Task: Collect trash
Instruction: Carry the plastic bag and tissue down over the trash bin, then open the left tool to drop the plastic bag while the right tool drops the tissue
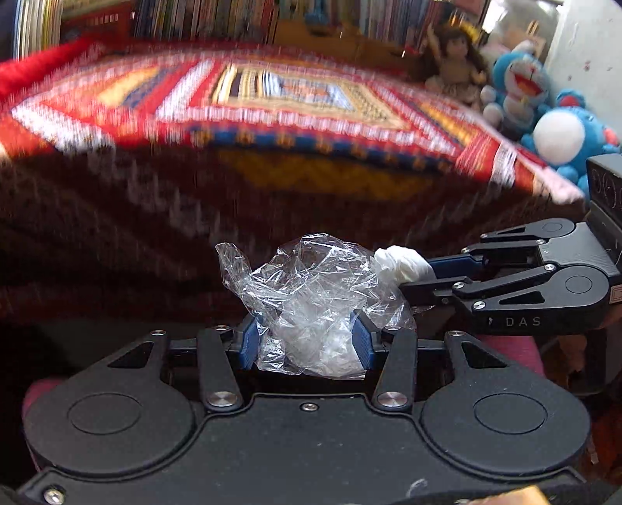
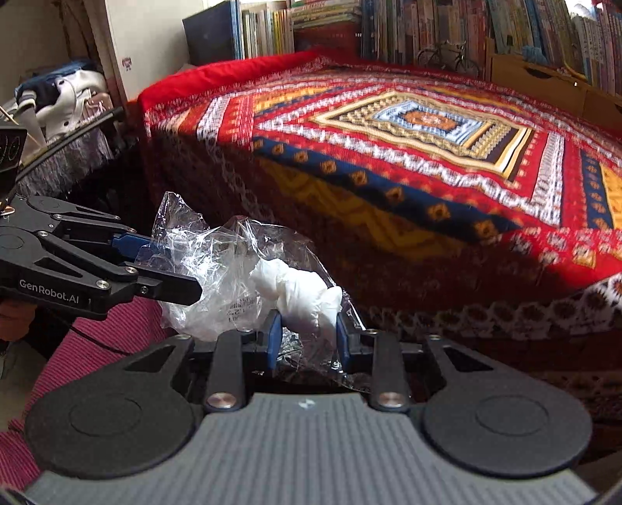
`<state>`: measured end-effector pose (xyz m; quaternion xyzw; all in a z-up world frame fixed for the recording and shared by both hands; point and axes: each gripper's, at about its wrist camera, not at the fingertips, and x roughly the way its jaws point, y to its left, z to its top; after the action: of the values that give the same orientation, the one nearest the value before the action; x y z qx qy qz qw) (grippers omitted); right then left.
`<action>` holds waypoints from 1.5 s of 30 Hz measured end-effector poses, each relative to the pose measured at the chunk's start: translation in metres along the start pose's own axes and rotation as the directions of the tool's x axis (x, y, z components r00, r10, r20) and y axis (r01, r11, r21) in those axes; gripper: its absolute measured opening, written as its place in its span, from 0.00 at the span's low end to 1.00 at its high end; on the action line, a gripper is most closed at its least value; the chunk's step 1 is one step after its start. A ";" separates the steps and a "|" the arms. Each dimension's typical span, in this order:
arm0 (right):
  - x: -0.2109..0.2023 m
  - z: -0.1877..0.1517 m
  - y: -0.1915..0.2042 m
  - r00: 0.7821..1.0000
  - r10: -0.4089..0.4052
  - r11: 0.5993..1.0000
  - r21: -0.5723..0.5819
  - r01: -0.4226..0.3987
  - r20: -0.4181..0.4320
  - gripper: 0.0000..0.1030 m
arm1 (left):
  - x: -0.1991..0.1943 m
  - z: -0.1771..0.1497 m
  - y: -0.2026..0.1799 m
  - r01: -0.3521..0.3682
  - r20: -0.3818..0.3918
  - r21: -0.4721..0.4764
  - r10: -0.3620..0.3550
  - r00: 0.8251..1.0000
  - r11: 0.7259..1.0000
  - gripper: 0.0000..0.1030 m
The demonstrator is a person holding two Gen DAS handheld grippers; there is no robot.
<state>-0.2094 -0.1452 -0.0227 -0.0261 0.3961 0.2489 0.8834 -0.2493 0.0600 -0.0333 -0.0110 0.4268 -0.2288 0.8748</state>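
A crumpled clear plastic bag (image 1: 311, 287) sits between the blue pads of my left gripper (image 1: 307, 342), which is shut on it. From the right, my right gripper (image 1: 420, 277) reaches in, shut on a white wad of tissue (image 1: 400, 262) that touches the bag's edge. In the right wrist view the tissue (image 2: 299, 291) is pinched in my right gripper (image 2: 308, 334), with folds of the plastic bag (image 2: 217, 252) draped around it. My left gripper (image 2: 171, 268) comes in from the left, clamped on the bag. I cannot tell if the tissue lies inside the bag.
A table under a red patterned cloth (image 2: 408, 155) fills the space ahead, its edge hanging down close in front. Bookshelves (image 2: 427, 27) stand behind it. Blue plush toys (image 1: 544, 116) and a doll (image 1: 455, 66) sit at the right. Pink ribbed fabric (image 2: 105, 345) lies below the grippers.
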 end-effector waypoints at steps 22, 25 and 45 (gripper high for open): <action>0.168 -0.105 -0.030 0.941 0.025 0.974 0.221 0.053 -0.338 0.34 | 0.205 -0.075 0.041 -0.198 -0.409 -0.134 0.128 0.904 0.971 0.45; 0.181 -0.111 -0.030 0.933 0.024 0.968 0.240 0.068 -0.360 0.34 | 0.220 -0.088 0.048 -0.227 -0.435 -0.185 0.127 0.891 0.956 0.45; 0.203 -0.126 -0.042 0.916 0.012 0.939 0.318 0.127 -0.400 0.55 | 0.246 -0.105 0.055 -0.274 -0.521 -0.238 0.115 0.846 0.932 0.50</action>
<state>-0.1625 -0.1275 -0.2598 0.0640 0.6023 0.1403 0.7832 -0.1762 0.0264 -0.2946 -0.0416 0.6668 -0.0647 0.7412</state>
